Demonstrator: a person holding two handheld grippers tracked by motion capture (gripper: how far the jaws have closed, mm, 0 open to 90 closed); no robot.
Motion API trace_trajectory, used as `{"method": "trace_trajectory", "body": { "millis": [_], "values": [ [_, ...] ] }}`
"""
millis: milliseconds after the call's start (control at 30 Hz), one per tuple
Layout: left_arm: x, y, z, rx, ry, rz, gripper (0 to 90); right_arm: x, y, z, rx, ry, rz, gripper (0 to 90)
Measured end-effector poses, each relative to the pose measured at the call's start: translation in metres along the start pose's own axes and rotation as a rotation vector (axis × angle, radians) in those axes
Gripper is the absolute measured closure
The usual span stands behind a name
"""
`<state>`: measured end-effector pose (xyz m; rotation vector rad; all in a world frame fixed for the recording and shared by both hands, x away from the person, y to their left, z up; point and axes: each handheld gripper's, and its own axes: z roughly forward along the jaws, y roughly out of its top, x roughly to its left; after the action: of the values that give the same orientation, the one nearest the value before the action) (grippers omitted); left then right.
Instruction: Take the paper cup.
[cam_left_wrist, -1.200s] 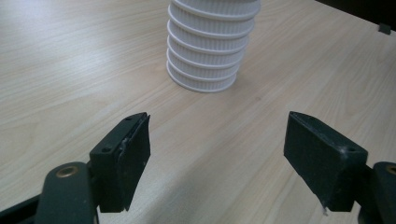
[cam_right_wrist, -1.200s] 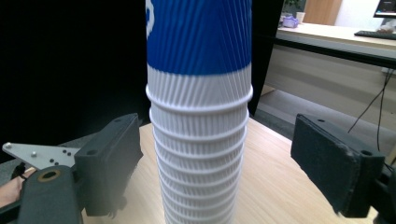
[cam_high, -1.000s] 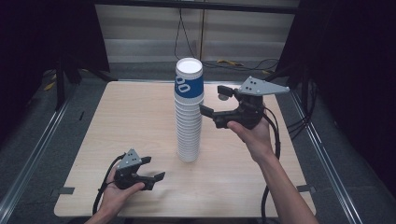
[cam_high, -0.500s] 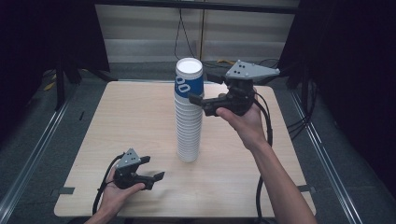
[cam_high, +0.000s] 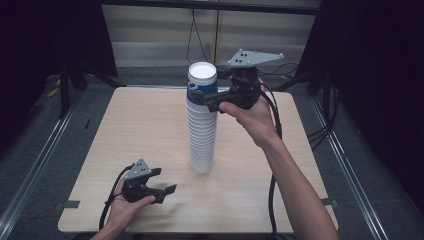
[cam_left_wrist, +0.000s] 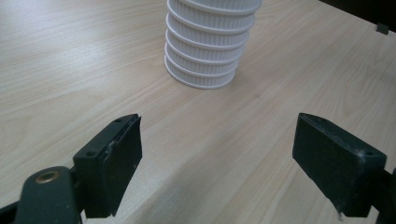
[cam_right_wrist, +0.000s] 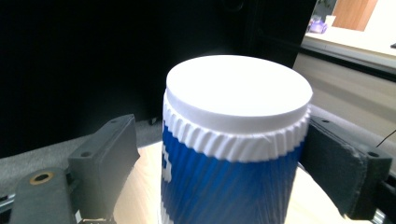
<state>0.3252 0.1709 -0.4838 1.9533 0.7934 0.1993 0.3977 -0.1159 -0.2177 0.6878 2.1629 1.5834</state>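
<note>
A tall stack of upside-down white ribbed paper cups (cam_high: 202, 135) stands at the middle of the wooden table (cam_high: 125, 125). Its topmost cup (cam_high: 201, 86) is blue with a white base facing up. My right gripper (cam_high: 205, 96) is raised at the stack's top, open, with one jaw on each side of the blue cup (cam_right_wrist: 233, 177). In the right gripper view a gap shows on the cup's left, while the other jaw is close to or touching it. My left gripper (cam_high: 164, 181) rests low near the table's front left, open and holding nothing. The stack's base (cam_left_wrist: 201, 56) stands ahead of it.
Dark floor and metal rails (cam_high: 35, 165) run along both sides of the table. A cable (cam_high: 272, 190) trails from the right gripper down past the forearm. Bare tabletop lies left and right of the stack.
My right gripper has moved left and slightly up to the stack's top, and its jaws now straddle the blue cup. The left gripper has stayed put.
</note>
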Motion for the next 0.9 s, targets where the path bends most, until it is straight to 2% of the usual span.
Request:
{"method": "trace_trajectory", "body": {
  "millis": [267, 300, 400, 567, 633, 733, 900],
  "values": [
    [-0.0006, -0.0004, 0.0018, 0.014, -0.011, 0.005, 15.8, -0.0041, 0.0034, 0.0078, 0.045, 0.009, 0.005, 16.8],
    [-0.0005, -0.0003, 0.002, 0.015, -0.009, 0.007, 15.8, -0.0045, 0.0033, 0.0094, 0.048, 0.012, 0.005, 19.7],
    [-0.0001, -0.0006, 0.0026, 0.026, -0.016, 0.005, 15.8, -0.0059, 0.0031, 0.0097, 0.038, 0.006, 0.01, 24.2],
    [-0.0012, -0.0008, 0.0045, 0.04, -0.022, 0.019, 15.9, -0.0071, 0.0034, 0.0086, 0.038, 0.005, 0.01, 24.8],
    [-0.0014, -0.0004, 0.0045, 0.044, -0.019, 0.027, 15.9, -0.0069, 0.0053, 0.0069, 0.015, 0.004, 0.012, 24.9],
    [-0.0014, -0.0004, 0.0043, 0.043, -0.017, 0.024, 15.9, -0.0063, 0.0084, 0.0048, 0.0, 0.001, 0.012, 25.2],
    [-0.0007, -0.0004, 0.004, 0.039, -0.015, 0.022, 16.0, -0.0058, 0.0108, 0.0048, 0.005, -0.002, 0.01, 25.5]
  ]
}}
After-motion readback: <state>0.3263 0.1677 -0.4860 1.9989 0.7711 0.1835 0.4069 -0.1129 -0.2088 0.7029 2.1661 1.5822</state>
